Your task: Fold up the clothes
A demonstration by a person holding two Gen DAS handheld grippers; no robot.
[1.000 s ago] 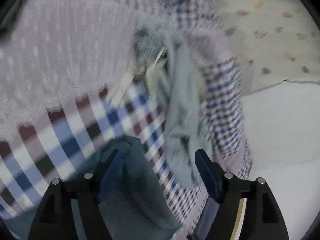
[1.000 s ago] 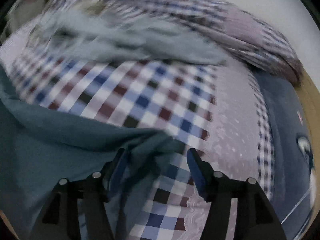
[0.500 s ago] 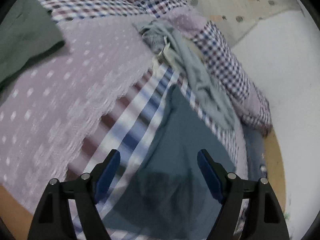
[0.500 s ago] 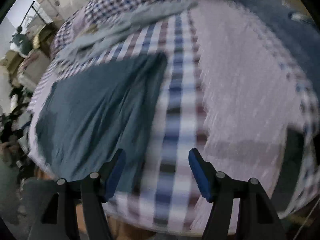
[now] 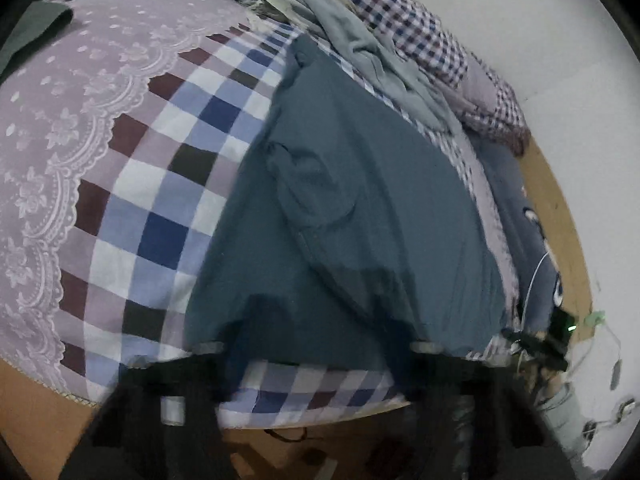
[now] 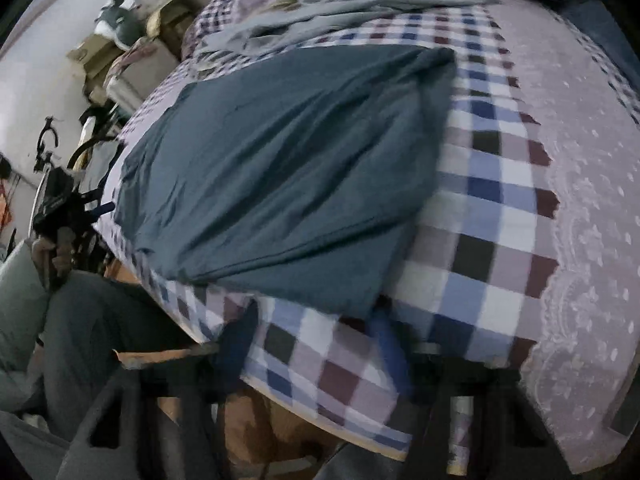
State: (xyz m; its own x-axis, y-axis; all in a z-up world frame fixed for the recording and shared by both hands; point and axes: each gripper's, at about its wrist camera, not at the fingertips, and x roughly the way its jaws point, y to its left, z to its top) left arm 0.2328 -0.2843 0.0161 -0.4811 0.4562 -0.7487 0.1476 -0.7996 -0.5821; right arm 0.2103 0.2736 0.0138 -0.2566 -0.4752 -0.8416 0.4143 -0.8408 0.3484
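A teal garment (image 5: 360, 208) (image 6: 280, 168) lies spread on the checked bedspread (image 5: 160, 208) (image 6: 480, 216), its near hem by the bed's front edge. My left gripper (image 5: 320, 344) is blurred at that hem; its jaws are closing with the hem between them, and the pads still stand apart. My right gripper (image 6: 316, 340) hovers just short of the garment's near right corner; its jaws are closing too, with only bedspread between them. In the right wrist view the left gripper (image 6: 96, 208) shows at the garment's left edge, held by a hand.
A grey garment (image 5: 360, 40) (image 6: 360, 4) lies crumpled at the far side by a small-check quilt (image 5: 420, 28). A navy printed cloth (image 5: 532, 220) hangs off the right side. A dark green cloth (image 5: 36, 28) lies far left. The person's grey trouser legs (image 6: 80, 320) stand at the bed's front.
A second ago teal cloth sat at both grippers' fingers. Both have since drawn back toward the bed's near edge, and the garment now lies flat ahead of them.
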